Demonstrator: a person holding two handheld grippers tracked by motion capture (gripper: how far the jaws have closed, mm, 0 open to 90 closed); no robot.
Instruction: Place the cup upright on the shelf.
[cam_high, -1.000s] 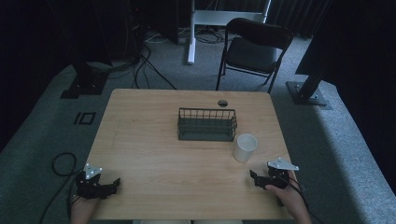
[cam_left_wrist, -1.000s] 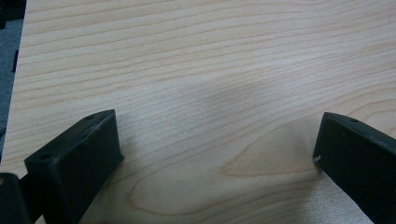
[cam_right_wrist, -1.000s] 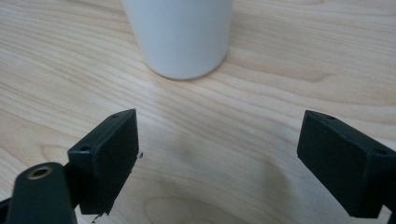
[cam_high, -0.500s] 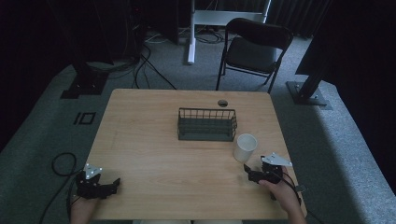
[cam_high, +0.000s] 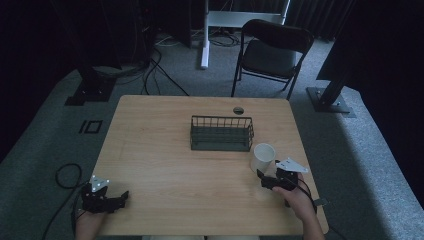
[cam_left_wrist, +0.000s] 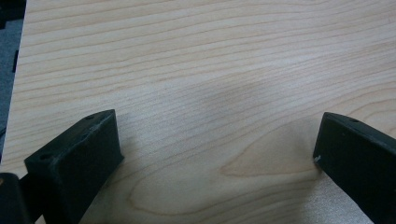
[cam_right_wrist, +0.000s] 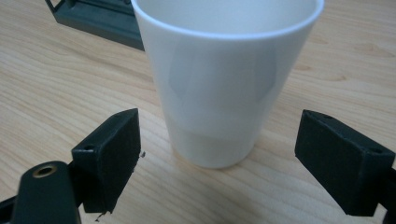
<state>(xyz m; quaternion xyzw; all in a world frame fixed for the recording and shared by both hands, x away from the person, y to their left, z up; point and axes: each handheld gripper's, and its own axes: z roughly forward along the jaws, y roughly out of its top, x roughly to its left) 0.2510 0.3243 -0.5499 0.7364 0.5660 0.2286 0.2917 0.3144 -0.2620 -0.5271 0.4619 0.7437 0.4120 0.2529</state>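
Right hand-held gripper (cam_high: 265, 179): I hold it wide open, just in front of the cup. Nothing is in it yet.
Cup (cam_high: 263, 157): white, standing up on the worktop (cam_high: 160, 150), near the right end of the basket but not touching it.
What changed: a second ago my right hand-held gripper sat farther right and back, near the worktop's edge. Now it has moved in toward the cup. The cup has not moved.
What that means: I think I am lining up to grab the cup. I still need to push in a bit more, then squeeze.
Right gripper view: the cup (cam_right_wrist: 224, 79) sits in the middle, with one black jaw on each side and gaps on both sides. The high view cannot show those gaps well.
Left hand-held gripper (cam_high: 116, 199): open too, holding nothing, resting at the near left corner, same place as a second ago.
Left gripper view: bare wood (cam_left_wrist: 196, 93) between the jaws.
Basket (cam_high: 221, 133): dark wire, in the middle of the worktop. From the high view it looks empty.
Chair (cam_high: 272, 50): on the floor past the worktop, well away.
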